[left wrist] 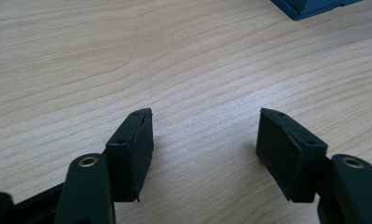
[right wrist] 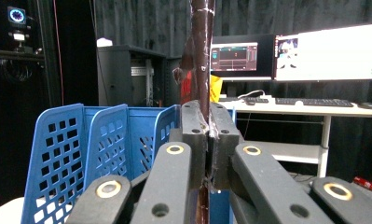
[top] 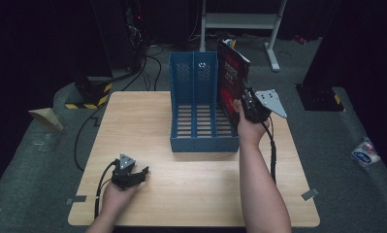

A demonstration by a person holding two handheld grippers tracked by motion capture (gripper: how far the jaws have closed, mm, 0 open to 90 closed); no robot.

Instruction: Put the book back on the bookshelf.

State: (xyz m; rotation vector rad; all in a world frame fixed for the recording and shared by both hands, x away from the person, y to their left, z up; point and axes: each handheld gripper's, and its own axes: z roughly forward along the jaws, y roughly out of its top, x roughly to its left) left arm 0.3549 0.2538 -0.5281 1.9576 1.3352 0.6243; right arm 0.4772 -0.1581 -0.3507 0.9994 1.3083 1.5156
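My right gripper (top: 249,103) clamps its jaws tight on a thin red book (top: 232,77), upright over the blue file rack (top: 203,121) at its right-hand slot; it could snag the wall and twist. My left gripper (left wrist: 204,140) rests wide open and empty on the counter (top: 181,184).

A thin dark-red book (top: 232,77) stands upright on edge at the right side of the blue file rack (top: 196,104) on the tabletop (top: 181,184)
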